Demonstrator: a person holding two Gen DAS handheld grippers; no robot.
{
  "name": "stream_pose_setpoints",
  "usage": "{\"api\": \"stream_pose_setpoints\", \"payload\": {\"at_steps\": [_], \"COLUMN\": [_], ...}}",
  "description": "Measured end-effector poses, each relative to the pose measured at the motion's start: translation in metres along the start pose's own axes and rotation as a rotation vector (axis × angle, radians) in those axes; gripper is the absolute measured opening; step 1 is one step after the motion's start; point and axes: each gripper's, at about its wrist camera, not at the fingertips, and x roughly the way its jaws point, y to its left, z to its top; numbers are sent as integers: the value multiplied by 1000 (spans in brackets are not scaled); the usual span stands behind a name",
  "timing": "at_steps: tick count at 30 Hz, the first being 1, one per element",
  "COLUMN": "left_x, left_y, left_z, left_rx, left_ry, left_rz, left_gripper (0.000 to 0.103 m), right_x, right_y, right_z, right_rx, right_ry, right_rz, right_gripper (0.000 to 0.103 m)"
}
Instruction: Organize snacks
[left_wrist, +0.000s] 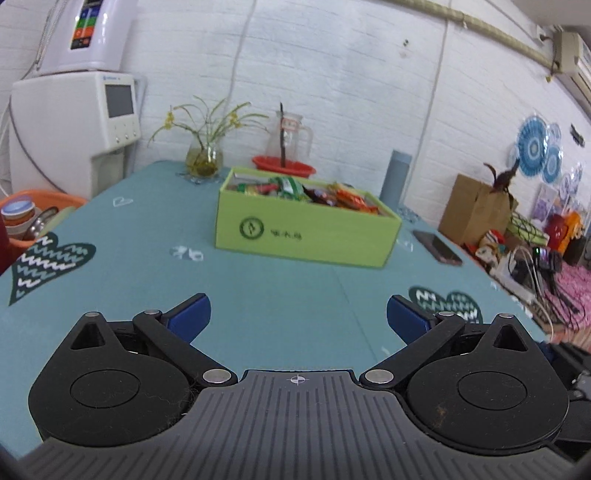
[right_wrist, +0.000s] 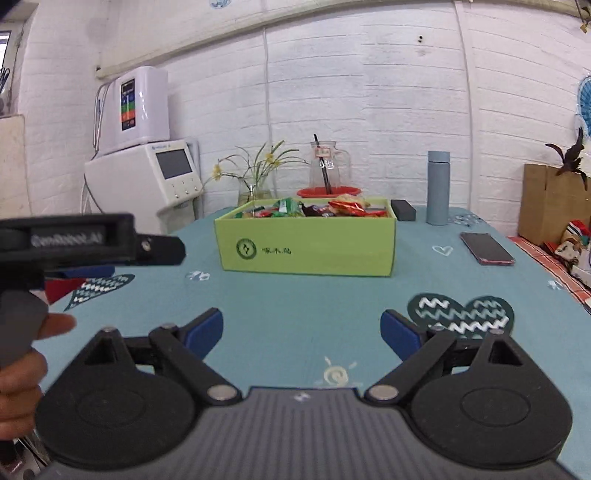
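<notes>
Left gripper (left_wrist: 298, 320) and right gripper (right_wrist: 301, 334) both spread wide, empty, above teal tablecloth (right_wrist: 295, 302), green box (right_wrist: 308, 242) of snack packets (right_wrist: 317, 209) mid-table ahead, phone (right_wrist: 487, 248) right of it.

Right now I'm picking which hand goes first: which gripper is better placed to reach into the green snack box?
Slightly the right gripper: open and empty, squarely facing the green snack box. The left gripper, also open, sees it off-angle.

only "genrobot.ai" reads — blurred — on the left gripper (right_wrist: 88, 240); box print illegible.
</notes>
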Motion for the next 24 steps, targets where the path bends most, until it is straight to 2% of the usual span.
{"api": "stream_pose_setpoints", "payload": {"at_steps": [4,9,12,16,18,21,24], "left_x": [-24,-71,-94,-96,-98,-102,-102], "left_y": [-18,-32,-29,-21,-17,-11,-12], "left_z": [-32,-52,-59,-50,-48,-49,-51], "left_rx": [48,73,68,50,42,37,55], "left_ry": [18,-23,-39,-50,-72,-82,-86], "left_rz": [-21,-51,-89,-69,-37,-31,-14], "left_gripper": [91,92,92,92,92,92,92], "right_x": [-47,-92,-119,-128,-126,-126,-132], "right_y": [4,10,13,12,11,11,7], "right_z": [-34,-69,-68,-65,-65,-67,-67], "right_rx": [49,67,42,61,35,14,41], "right_ry": [-22,-46,-150,-217,-201,-201,-217], "right_rz": [-165,-192,-195,-174,-204,-252,-227], "right_gripper": [93,93,93,93,93,93,93]}}
